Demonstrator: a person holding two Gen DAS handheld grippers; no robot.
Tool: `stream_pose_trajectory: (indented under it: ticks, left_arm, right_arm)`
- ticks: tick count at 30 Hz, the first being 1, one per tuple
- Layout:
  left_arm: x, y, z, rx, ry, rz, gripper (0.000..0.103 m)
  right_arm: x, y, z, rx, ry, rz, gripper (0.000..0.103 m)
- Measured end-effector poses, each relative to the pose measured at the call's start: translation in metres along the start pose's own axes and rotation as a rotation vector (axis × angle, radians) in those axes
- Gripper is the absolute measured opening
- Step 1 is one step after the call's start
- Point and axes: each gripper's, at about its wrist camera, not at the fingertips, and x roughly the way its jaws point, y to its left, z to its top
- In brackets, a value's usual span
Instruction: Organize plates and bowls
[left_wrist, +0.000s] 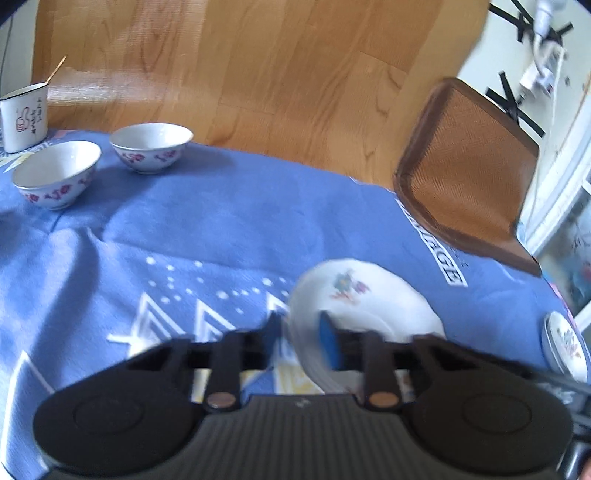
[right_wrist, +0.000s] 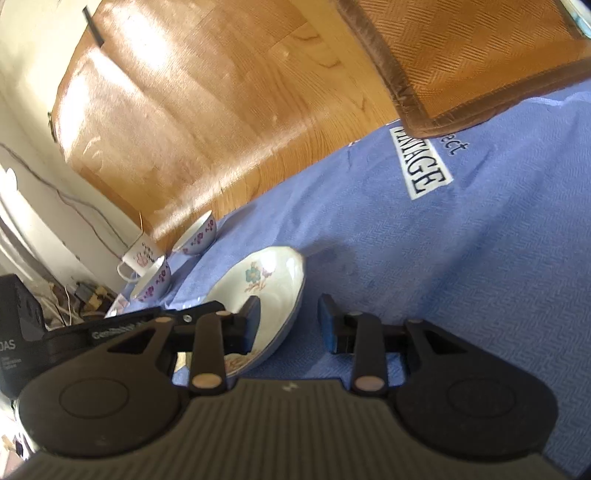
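1. Plates first, by my read: my left gripper (left_wrist: 303, 332) is clamped on the near rim of a white flowered plate (left_wrist: 354, 291), which tilts up off the blue tablecloth (left_wrist: 207, 221); the picture is blurred.
2. My right gripper (right_wrist: 290, 321) has its jaws a little apart with nothing pressed between them; one finger overlaps that plate in its view, and I cannot tell if it touches.
3. A second plate (left_wrist: 565, 343) lies at the right edge; two flowered bowls (left_wrist: 59, 173) sit well apart, far left, beside a mug (left_wrist: 24, 122).
4. Next, I judge, carry the held plate level onto the second one, keeping the rim from slipping.
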Motion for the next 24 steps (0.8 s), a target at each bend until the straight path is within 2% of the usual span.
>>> stream_pose_trajectory:
  ticks: [2,5,7,12,19,24]
  left_arm:
    - [-0.005,-0.002,-0.003,-0.011,-0.006,0.014,0.017]
    - [-0.016,0.004,-0.006,-0.076,-0.001,-0.023,0.015]
    - [-0.025,0.004,-0.010,-0.084,-0.005,-0.034,0.013]
    - [-0.047,-0.005,-0.020,-0.056,-0.037,-0.007,0.012]
    - [-0.060,-0.025,-0.018,-0.041,-0.070,-0.044,0.012]
    - [-0.053,-0.040,-0.021,-0.019,-0.052,-0.055,0.012]
  right_arm:
    - [-0.002,0.007,-0.002,-0.044,-0.016,-0.029,0.018]
    - [-0.010,0.009,-0.004,-0.065,-0.054,-0.024,0.015]
    - [-0.012,0.007,-0.005,-0.058,-0.053,-0.027,0.013]
    - [-0.021,0.009,-0.013,-0.003,-0.023,-0.020,0.012]
    - [-0.047,0.018,-0.007,-0.012,-0.089,-0.049,0.012]
    - [-0.057,0.008,-0.008,-0.007,-0.099,-0.084,0.012]
